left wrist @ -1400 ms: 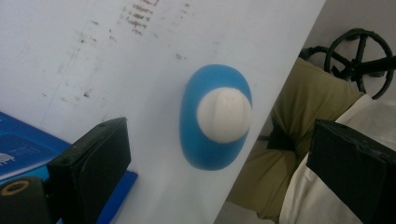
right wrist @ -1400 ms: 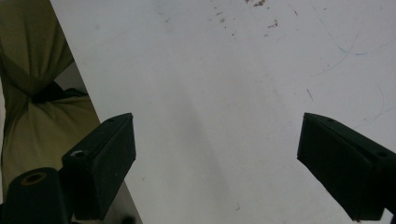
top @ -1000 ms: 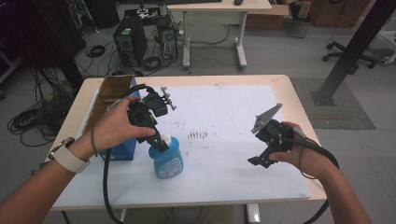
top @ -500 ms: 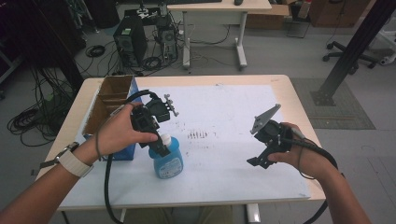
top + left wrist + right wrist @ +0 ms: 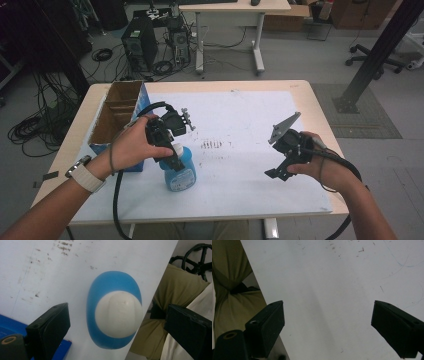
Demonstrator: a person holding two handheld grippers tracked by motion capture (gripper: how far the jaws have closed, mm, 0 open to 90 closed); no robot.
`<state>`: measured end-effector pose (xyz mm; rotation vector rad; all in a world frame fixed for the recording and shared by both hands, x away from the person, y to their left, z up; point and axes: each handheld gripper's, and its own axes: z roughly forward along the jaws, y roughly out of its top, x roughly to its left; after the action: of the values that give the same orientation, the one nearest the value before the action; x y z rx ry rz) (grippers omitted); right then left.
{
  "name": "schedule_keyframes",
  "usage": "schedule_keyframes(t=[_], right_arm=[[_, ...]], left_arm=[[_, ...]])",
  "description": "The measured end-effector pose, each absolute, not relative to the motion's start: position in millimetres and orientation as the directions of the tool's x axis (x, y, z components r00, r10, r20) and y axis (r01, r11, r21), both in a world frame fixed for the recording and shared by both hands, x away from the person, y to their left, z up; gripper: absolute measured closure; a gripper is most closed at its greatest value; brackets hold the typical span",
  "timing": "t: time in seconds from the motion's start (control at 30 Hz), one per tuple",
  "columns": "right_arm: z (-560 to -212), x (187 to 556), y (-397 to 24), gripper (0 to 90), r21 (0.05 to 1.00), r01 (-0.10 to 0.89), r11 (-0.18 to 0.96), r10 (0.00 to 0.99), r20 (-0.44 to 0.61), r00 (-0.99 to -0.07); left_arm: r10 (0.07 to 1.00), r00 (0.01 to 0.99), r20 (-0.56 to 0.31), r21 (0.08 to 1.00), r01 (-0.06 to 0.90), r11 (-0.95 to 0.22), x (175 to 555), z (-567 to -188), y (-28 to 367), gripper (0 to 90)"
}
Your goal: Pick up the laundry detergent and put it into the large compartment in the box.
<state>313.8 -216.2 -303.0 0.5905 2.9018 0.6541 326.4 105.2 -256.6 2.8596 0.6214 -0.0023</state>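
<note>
A blue plastic bottle (image 5: pixel 179 171) with a white cap (image 5: pixel 118 313) stands upright on the white sheet (image 5: pixel 240 120) that covers the table (image 5: pixel 320 107), toward the front left, just beside a cardboard box (image 5: pixel 116 117). The left gripper (image 5: pixel 170 159) hangs directly over the cap. In the left gripper view its jaws are spread wide, one to each side of the bottle, and neither touches it. The cap is shut on the bottle's neck, so what is in the bottle cannot be told.

The cardboard box has blue outer walls and is open on top, split by card dividers into compartments; nothing can be made out in them from above.

The right gripper (image 5: pixel 280 167) is held well apart over the right of the sheet, jaws spread wide above bare, faintly scuffed white.
</note>
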Motion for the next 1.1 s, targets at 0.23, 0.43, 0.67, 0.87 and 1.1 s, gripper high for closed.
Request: schedule_keyframes(t=[0.23, 0.43, 0.67, 0.87, 1.1], right_arm=[[-304, 314, -216, 11.4, 0.433, 0.349, 0.831, 0.395, -0.018, -0.919], [-304, 314, -215, 11.4, 0.434, 0.346, 0.832, 0.392, -0.018, -0.920], [-305, 314, -216, 11.4, 0.432, 0.349, 0.831, 0.394, -0.017, -0.919], [-305, 313, -216, 11.4, 0.433, 0.349, 0.831, 0.395, -0.018, -0.918], [-305, 313, -216, 11.4, 0.434, 0.350, 0.830, 0.395, -0.016, -0.918]], left_arm=[[0.406, 0.913, -0.032, 0.205, 0.403, -0.892, 326, -264, 102, 7.1], [0.404, 0.914, -0.033, 0.204, 0.402, -0.893, 328, -270, 101, 7.7], [0.404, 0.914, -0.031, 0.205, 0.401, -0.893, 329, -275, 101, 9.0], [0.403, 0.915, -0.033, 0.198, 0.401, -0.895, 329, -279, 101, 10.8], [0.403, 0.914, -0.039, 0.197, 0.402, -0.894, 330, -282, 100, 14.6]])
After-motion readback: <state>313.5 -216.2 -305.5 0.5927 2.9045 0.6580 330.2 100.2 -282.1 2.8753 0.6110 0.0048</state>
